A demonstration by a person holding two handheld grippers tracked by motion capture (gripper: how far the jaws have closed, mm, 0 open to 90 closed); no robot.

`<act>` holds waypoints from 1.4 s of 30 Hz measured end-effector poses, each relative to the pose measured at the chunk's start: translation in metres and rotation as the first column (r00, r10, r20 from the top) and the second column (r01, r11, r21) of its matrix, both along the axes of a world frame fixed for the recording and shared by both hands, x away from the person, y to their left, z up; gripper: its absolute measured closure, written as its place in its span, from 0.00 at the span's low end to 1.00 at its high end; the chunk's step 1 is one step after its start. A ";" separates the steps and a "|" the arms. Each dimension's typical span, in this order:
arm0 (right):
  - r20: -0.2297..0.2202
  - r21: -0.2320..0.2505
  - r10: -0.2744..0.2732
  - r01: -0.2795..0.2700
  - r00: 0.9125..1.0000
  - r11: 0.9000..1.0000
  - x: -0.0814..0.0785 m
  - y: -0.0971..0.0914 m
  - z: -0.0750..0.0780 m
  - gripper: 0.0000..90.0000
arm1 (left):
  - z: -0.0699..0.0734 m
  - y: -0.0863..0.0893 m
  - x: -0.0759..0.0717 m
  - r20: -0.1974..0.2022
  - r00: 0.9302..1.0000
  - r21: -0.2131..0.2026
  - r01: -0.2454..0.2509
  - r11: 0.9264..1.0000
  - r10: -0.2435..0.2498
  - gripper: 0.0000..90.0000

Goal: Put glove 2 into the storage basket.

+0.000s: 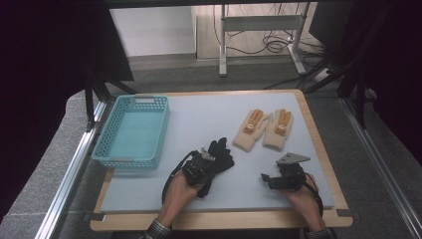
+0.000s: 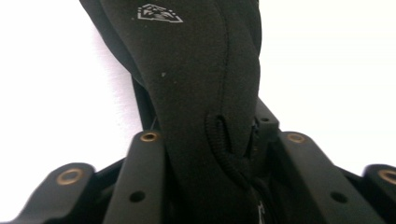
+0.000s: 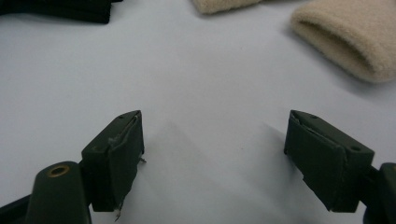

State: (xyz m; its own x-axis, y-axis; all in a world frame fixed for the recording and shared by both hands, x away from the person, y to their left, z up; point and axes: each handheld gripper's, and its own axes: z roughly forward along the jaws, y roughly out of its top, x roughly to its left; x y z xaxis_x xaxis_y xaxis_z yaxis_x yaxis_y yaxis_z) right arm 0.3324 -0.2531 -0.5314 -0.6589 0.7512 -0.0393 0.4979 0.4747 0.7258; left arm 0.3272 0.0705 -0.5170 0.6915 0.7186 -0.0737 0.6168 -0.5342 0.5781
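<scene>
The left gripper [image 1: 205, 160] was clamped on the black glove [image 1: 219, 155], which lay near the front middle of the grey mat [image 1: 209, 117]; in the left gripper view the black glove [image 2: 201, 93] ran up between the jaws, seam and small logo visible, so the bite looked deep enough. The right gripper [image 1: 267, 178] sat low over bare mat to the right with its jaws wide apart, holding nothing; the right gripper view showed the gap between its pads [image 3: 122, 154] empty. Main risk, judging from this: the glove was soft and floppy, so a lift could leave its loose fingers dragging or catching on the rim of the teal basket [image 1: 130, 130] if it was headed there, and the fabric could slide out if the pinch held only one thin layer. It also looked like more than one black glove might be bunched together; could not tell from the high view, and a stacked one might come up half-caught and drop. The pair of beige gloves [image 1: 263, 128] lay well apart at the back right, its cuff [image 3: 341, 42] ahead of the right gripper, not in the way. The basket was empty and stood at the left of the mat, with a clear path between it and the glove. The wooden table edge [image 1: 219, 221] was near the person's hands, so a dropped glove would probably stay on the mat.
</scene>
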 end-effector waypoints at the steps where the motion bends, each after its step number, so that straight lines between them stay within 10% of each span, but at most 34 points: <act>1: 0.000 0.000 0.000 0.000 1.000 1.000 0.000 0.000 0.000 0.21 | 0.001 0.002 0.001 -0.006 1.000 -0.013 0.000 1.000 0.000 0.77; 28: 0.000 -0.001 0.004 -0.004 1.000 1.000 0.000 0.000 0.000 0.21 | 0.053 0.053 0.024 0.042 0.992 -0.067 -0.115 0.991 0.118 0.77; 42: -0.002 0.004 0.001 -0.001 1.000 1.000 0.000 0.000 0.000 0.21 | 0.090 0.088 0.041 0.081 0.976 -0.073 -0.198 0.977 0.204 0.77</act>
State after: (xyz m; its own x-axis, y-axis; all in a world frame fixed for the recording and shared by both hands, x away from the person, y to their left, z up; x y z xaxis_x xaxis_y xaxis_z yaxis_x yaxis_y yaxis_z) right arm 0.3325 -0.2532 -0.5314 -0.6596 0.7508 -0.0350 0.4993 0.4725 0.7263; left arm 0.3680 0.1586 -0.4273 0.5390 0.8394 -0.0703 0.6536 -0.3641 0.6635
